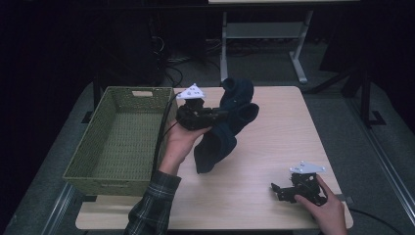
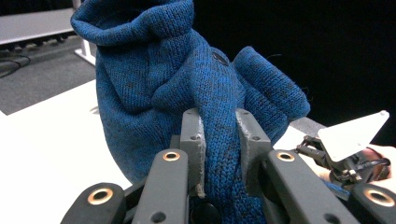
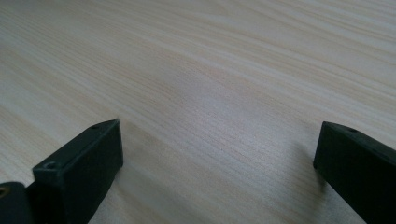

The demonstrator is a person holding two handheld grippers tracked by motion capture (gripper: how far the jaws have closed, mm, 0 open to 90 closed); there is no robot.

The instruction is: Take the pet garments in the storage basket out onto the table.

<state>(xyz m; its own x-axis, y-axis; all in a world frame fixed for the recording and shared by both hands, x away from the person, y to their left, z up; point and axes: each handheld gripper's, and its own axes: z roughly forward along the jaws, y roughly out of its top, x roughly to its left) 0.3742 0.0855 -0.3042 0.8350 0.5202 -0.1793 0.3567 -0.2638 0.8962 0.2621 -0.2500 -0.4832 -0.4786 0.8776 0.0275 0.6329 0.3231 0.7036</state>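
Looking down from the high view, I saw my left gripper squeezing a blue knit glove. The gripper was closed tight on the glove, and the glove hung in the air over the middle of the desk, nearer the far edge. Its lower end drooped down toward the desk top. I could not tell if that end touched the wood. My left hand held the gripper from below, and a plaid sleeve came in from the near edge.

In the left gripper view, the two grey pads pinched a thick fold of the glove between them. The open cuff of the glove stood up at the top. A small dark button sat on the knit.

A green woven basket stood at the left edge of the desk, just beside my left hand. The glove was outside it, to its right.

My right gripper lay low at the near right corner of the desk, well apart from the glove. My right hand rested on it. In the right gripper view, its two black jaws stood wide apart over bare wood, with nothing between them, so that gripper was open.
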